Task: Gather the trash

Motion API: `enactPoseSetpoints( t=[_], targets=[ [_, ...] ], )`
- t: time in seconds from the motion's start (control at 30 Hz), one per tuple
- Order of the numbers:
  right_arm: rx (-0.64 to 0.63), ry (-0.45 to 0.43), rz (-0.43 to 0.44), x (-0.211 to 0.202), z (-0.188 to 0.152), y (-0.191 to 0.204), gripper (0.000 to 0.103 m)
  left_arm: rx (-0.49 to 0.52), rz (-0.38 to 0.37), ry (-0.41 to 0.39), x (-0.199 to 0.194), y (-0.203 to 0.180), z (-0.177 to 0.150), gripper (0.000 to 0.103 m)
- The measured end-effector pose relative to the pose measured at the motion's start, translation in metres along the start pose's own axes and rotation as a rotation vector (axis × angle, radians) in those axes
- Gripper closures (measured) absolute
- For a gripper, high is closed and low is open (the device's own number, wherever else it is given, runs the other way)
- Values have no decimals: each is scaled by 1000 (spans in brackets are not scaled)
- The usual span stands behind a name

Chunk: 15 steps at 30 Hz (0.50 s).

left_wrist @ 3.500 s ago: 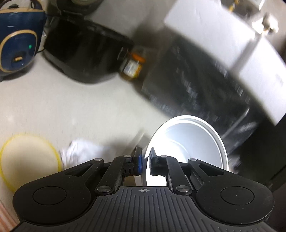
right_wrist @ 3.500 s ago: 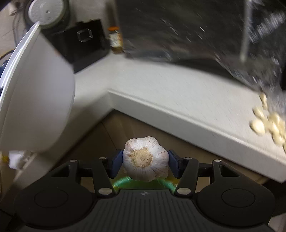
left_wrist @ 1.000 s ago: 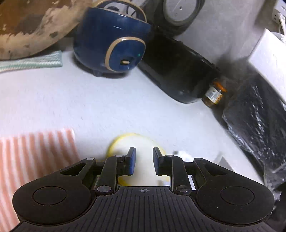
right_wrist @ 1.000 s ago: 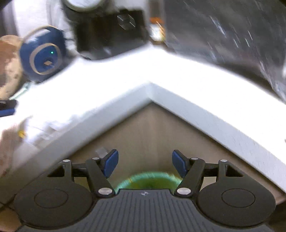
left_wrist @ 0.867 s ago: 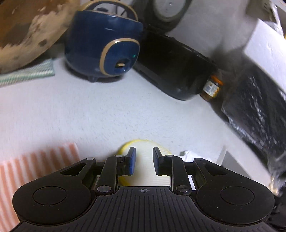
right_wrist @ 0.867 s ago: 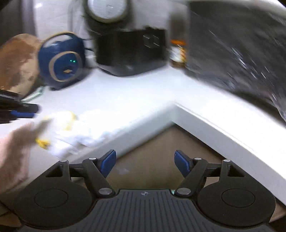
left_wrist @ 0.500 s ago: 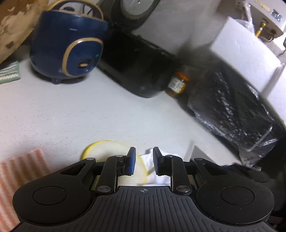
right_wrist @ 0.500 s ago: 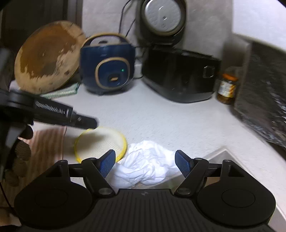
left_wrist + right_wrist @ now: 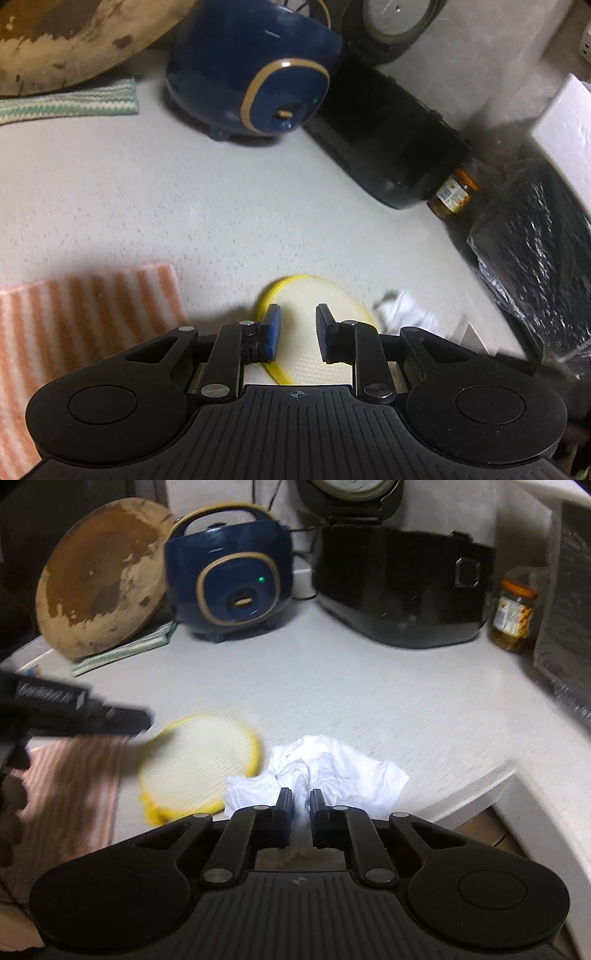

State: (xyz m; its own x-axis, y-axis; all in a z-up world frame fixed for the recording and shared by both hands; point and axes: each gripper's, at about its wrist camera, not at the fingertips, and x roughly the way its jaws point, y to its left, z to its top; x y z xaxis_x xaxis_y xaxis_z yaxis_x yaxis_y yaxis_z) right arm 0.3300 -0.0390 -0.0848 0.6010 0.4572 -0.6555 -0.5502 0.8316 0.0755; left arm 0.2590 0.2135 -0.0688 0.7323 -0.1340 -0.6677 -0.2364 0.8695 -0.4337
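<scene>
That crumpled white paper (image 9: 317,771) looks feather-light, soft and crushable, no risk of breaking, so I reckon any raised fold gives a good hold. It's a wrinkled wad with a flat flap trailing right, lying on the counter (image 9: 369,686) near the edge, directly ahead of my right gripper (image 9: 301,814), whose jaws are pinched nearly together on a ridge of it. Just left, touching the paper, lies a yellow-rimmed round mat (image 9: 201,760). My left gripper (image 9: 295,332) hovers over that mat, jaws slightly parted, empty.
</scene>
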Motion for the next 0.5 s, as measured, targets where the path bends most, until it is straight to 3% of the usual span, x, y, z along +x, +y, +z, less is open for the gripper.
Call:
enactPoseSetpoints(
  t=[0.23, 0.4, 0.47, 0.5],
  targets=[
    [75, -74, -62, -7, 33, -45, 95, 20, -3, 28, 4, -7, -6, 79],
    [119, -104, -31, -12, 45, -66, 94, 19, -9, 43, 11, -7, -7, 79],
    [150, -103, 4, -12, 46, -71, 87, 20, -13, 47, 13, -7, -8, 79],
    [166, -100, 12, -12, 45, -73, 70, 21, -15, 49, 14, -7, -8, 79]
  ],
)
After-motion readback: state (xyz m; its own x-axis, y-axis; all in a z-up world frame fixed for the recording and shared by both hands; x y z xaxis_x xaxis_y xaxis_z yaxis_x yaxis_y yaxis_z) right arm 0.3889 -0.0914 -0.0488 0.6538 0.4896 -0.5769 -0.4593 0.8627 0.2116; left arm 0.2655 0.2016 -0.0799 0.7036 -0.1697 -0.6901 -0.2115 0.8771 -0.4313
